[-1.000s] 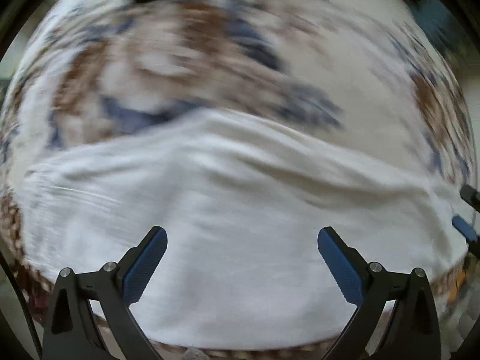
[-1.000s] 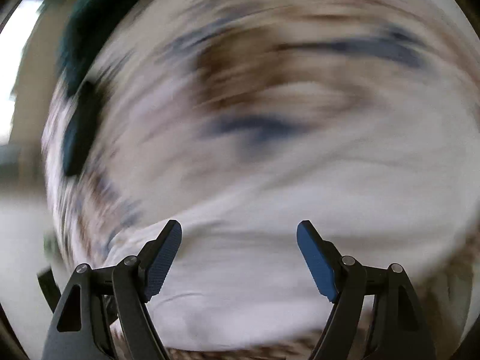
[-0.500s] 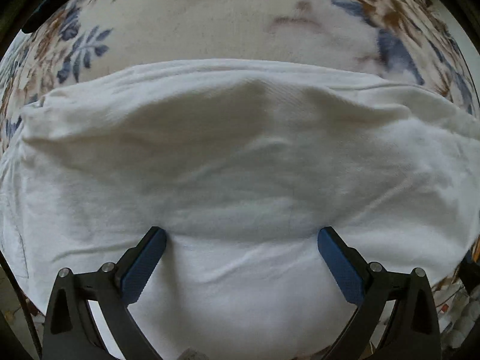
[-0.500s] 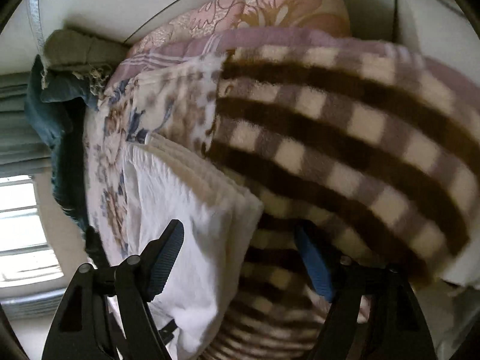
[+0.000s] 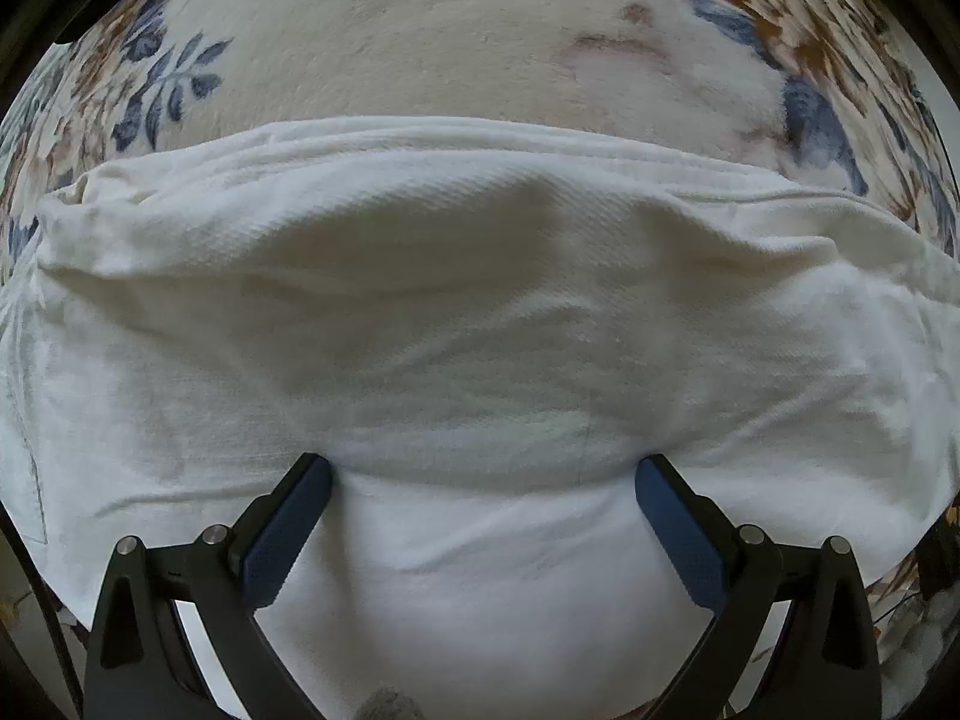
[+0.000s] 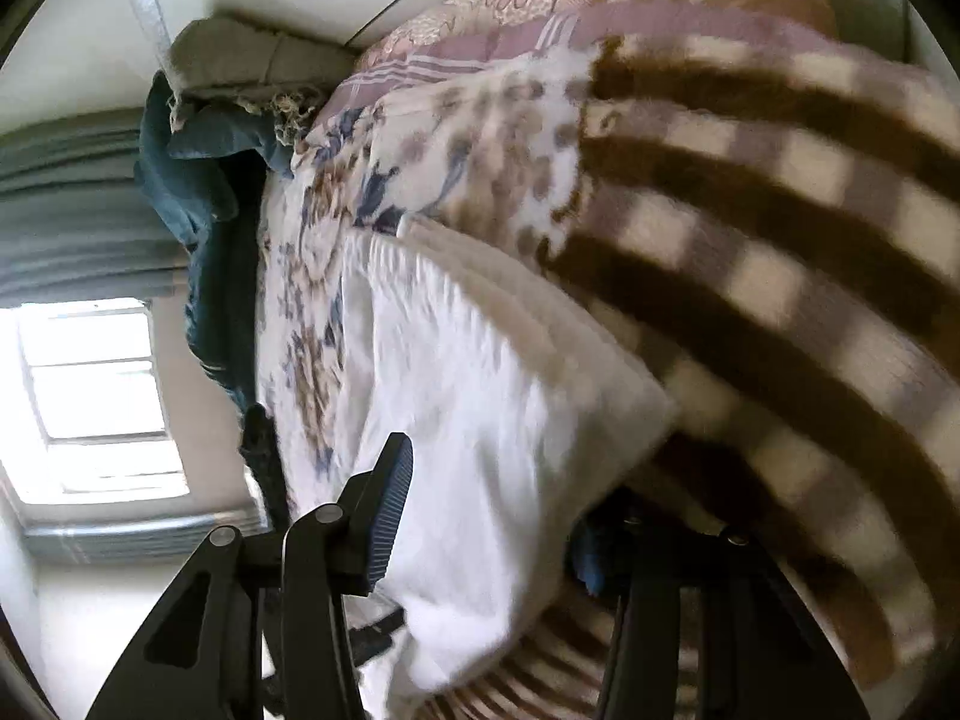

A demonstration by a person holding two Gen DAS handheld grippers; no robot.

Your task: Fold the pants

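Note:
White pants (image 5: 480, 312) lie folded in layers on a floral bedspread (image 5: 420, 48). My left gripper (image 5: 480, 498) is open, its blue-padded fingers (image 5: 288, 528) pressed down onto the top of the fabric. In the right wrist view the pants (image 6: 480, 420) show as a folded stack seen edge-on. My right gripper (image 6: 492, 516) is open around the stack's near edge: one finger (image 6: 390, 510) lies on top, the other sits below the fabric and is mostly hidden.
A brown-and-cream checked blanket (image 6: 780, 300) lies against the pants stack. Pink and purple bedding (image 6: 570, 12) is behind it. Blue jeans (image 6: 192, 210) and a grey garment (image 6: 240, 60) lie at the bed's far end, near a window (image 6: 96, 396).
A second ago both views were blurred and higher above the pants. The left gripper has come down onto the fabric. The right gripper has rolled sideways and closed in around the stack's edge.

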